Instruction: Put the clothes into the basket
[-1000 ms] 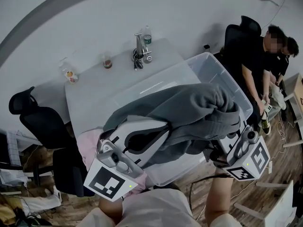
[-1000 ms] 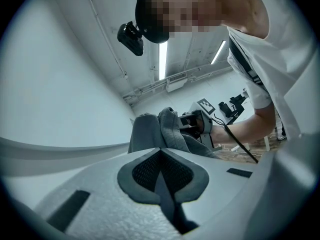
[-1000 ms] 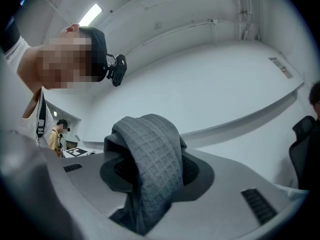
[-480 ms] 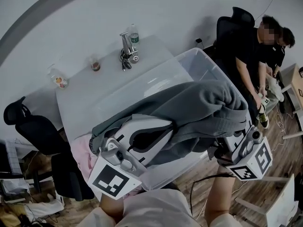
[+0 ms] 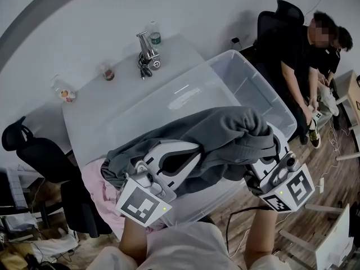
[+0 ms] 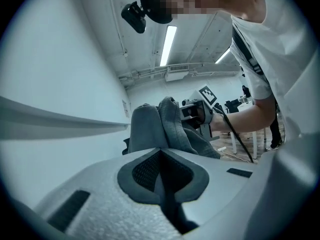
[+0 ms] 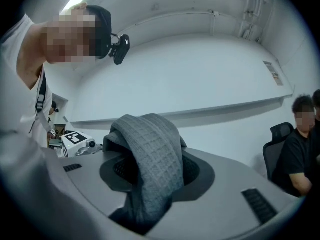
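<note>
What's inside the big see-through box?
The far part of the clear plastic storage box shows only its bare bottom. The grey knitted garment, pinched by the left gripper and the right gripper, covers the near part, so anything there cannot be seen.

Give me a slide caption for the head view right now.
Left gripper and right gripper, jaws shut on one grey garment, hold it at the near side of the open clear bin.
</note>
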Demonstrator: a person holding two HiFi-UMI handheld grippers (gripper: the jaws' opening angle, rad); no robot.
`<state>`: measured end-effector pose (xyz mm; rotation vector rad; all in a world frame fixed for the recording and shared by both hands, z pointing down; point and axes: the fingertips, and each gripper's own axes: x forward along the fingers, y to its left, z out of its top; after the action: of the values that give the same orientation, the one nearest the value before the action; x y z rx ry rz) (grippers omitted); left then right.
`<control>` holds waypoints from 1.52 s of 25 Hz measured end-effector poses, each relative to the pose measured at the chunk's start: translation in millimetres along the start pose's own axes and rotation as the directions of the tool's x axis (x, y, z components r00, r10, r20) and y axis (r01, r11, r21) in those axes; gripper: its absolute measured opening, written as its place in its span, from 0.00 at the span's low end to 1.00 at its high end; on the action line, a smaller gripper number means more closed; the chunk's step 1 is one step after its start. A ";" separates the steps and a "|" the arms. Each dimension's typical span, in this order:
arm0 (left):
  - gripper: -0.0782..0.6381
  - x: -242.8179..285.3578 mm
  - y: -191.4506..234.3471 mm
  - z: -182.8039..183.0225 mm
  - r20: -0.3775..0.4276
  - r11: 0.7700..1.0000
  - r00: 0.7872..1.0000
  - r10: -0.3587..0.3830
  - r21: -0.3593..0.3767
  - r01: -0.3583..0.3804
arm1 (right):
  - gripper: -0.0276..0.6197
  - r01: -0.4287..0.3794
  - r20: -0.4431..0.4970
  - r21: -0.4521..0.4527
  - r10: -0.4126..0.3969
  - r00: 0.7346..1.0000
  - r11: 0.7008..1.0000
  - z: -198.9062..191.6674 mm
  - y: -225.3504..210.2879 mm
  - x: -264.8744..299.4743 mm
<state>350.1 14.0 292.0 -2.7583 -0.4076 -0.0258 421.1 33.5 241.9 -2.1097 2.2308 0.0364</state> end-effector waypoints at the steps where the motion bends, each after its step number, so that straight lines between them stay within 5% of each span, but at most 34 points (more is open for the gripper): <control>1: 0.11 -1.4 -1.3 -8.4 -0.018 1.000 1.000 0.001 -0.014 -0.001 | 0.29 -0.002 -0.030 0.002 0.002 1.000 1.000 -11.6 0.5 0.4; 7: 0.11 -14.1 -6.2 -47.9 -0.078 0.995 0.997 0.007 -0.098 -0.014 | 0.29 -0.037 -0.203 0.020 0.040 0.978 0.999 -78.3 10.3 8.4; 12: 0.11 -11.8 -14.5 -60.6 -0.095 0.992 0.995 -0.012 -0.123 0.000 | 0.30 -0.101 -0.352 -0.011 0.090 0.932 0.995 -122.5 20.5 13.9; 24: 0.11 -7.7 -28.5 -85.1 -0.180 0.989 0.983 -0.043 -0.149 0.016 | 0.31 -0.332 -0.627 -0.096 0.202 0.752 0.939 -201.4 42.3 34.4; 38: 0.11 -10.9 -37.0 -109.3 -0.300 0.985 0.951 -0.071 -0.171 0.019 | 0.33 -0.517 -0.791 -0.068 0.270 0.549 0.853 -278.4 63.8 31.9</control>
<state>332.8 6.5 406.4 -2.8402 -0.3989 -0.5141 345.9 -13.0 515.3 -1.8639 3.3733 -0.6787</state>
